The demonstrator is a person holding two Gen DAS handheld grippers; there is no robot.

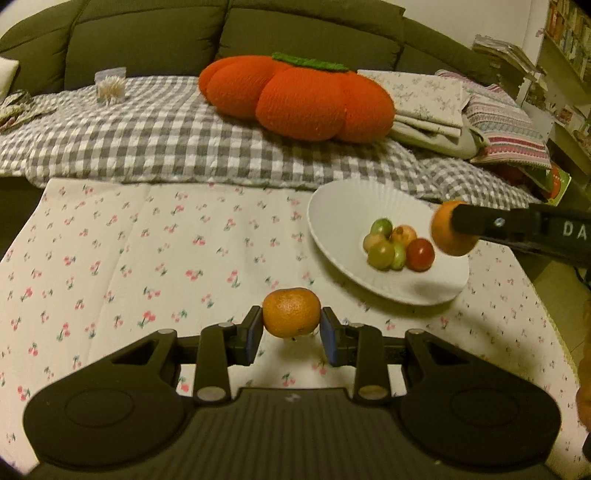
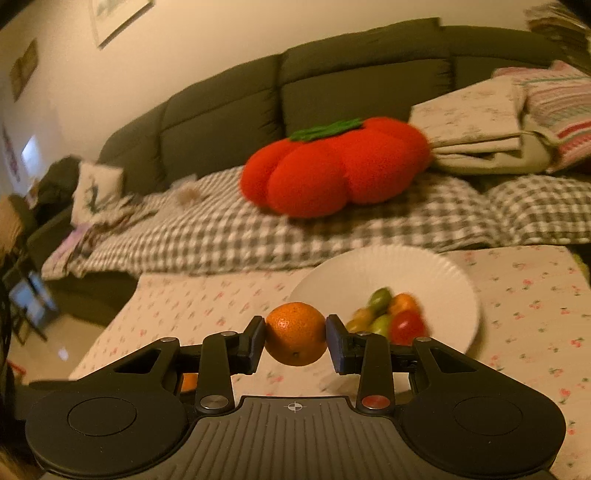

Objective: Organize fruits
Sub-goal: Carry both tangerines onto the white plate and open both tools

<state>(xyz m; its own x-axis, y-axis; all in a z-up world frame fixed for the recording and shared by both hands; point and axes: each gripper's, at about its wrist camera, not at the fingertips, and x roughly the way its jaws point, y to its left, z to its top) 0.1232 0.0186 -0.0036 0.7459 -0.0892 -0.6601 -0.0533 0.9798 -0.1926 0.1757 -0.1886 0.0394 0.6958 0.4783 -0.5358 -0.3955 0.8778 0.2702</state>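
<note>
Left tongs [image 1: 291, 325] grip a round, dimpled tangerine [image 1: 291, 313]; right tongs [image 2: 295, 339] clamp another tangerine [image 2: 295, 333] just beside the ribbed white plate [image 2: 424, 266] of small glossy fruits [image 2: 388, 317].

Two mandarins are in sight: one mandarin [image 1: 291, 313] near the front rim of the white plate [image 1: 343, 206], a second mandarin [image 1: 448, 236] above the plate's right rim. Each is pinched between the two fingers of one of the two grippers, the left gripper [image 1: 291, 325] and the right gripper [image 2: 295, 334].

Six small fruits [image 1: 397, 245] lie heaped inside the plate: about three greenish, two paler orange-pink, one red.

There is one plate, on one cherry-print cloth [image 1: 147, 258] covering the bench.

Behind the plate sit one pumpkin-shaped cushion [image 1: 299, 98], one checked blanket [image 1: 166, 136], one stack of folded linens [image 1: 436, 107] and one sofa [image 1: 221, 33].
</note>
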